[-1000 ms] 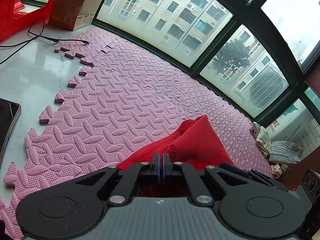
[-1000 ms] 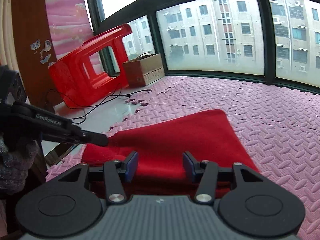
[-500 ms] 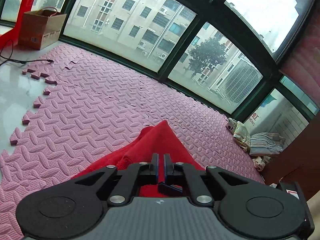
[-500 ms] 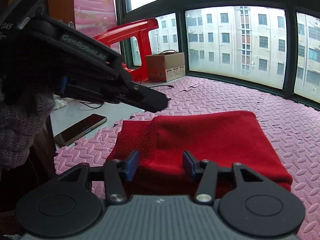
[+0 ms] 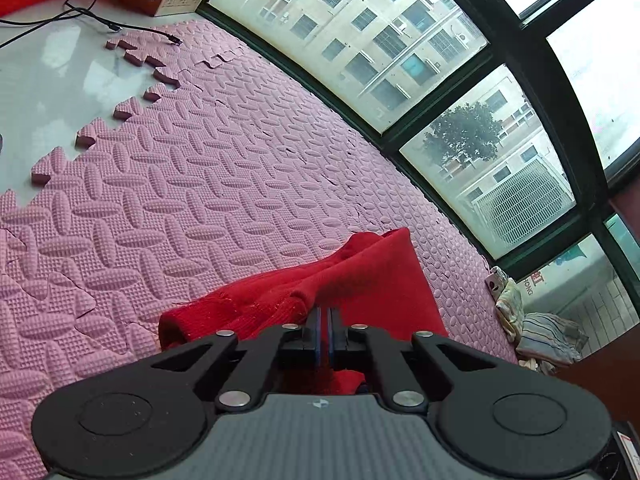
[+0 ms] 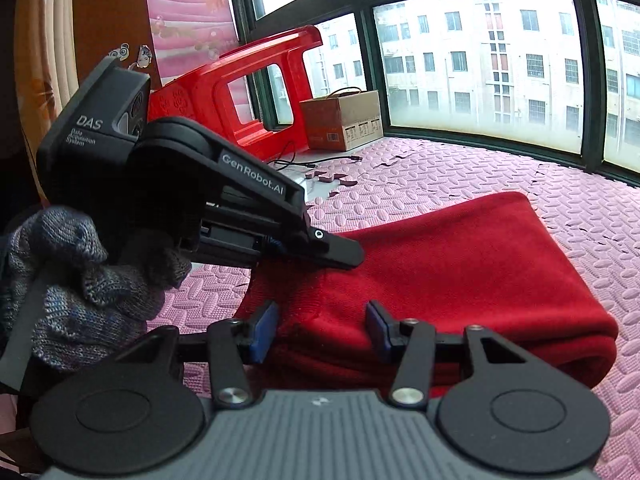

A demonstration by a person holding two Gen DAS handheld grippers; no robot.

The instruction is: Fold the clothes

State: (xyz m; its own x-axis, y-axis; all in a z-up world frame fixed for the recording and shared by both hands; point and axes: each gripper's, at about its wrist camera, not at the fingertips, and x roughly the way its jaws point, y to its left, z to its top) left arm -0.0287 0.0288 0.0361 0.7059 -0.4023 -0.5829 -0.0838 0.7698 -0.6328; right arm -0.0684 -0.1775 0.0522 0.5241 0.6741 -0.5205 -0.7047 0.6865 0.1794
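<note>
A red knit garment [image 6: 452, 264] lies folded on the pink foam mat [image 6: 460, 168]; it also shows in the left wrist view [image 5: 360, 280]. My left gripper [image 5: 324, 320] is shut on a fold of the red garment at its near edge; in the right wrist view its fingertips [image 6: 344, 254] rest on the garment's left part. My right gripper [image 6: 322, 330] is open, its blue pads on either side of the garment's near edge, holding nothing.
A red plastic stool [image 6: 240, 96], a cardboard box [image 6: 344, 120] and a black cable [image 5: 100, 20] lie at the mat's far left on white floor [image 5: 52, 80]. Windows [image 5: 400, 48] border the mat. A pile of striped cloths [image 5: 536, 328] lies at the right.
My left gripper, still shut on the garment, has come down and forward onto its left part. The garment now lies flatter and more folded. My right gripper stays open.
</note>
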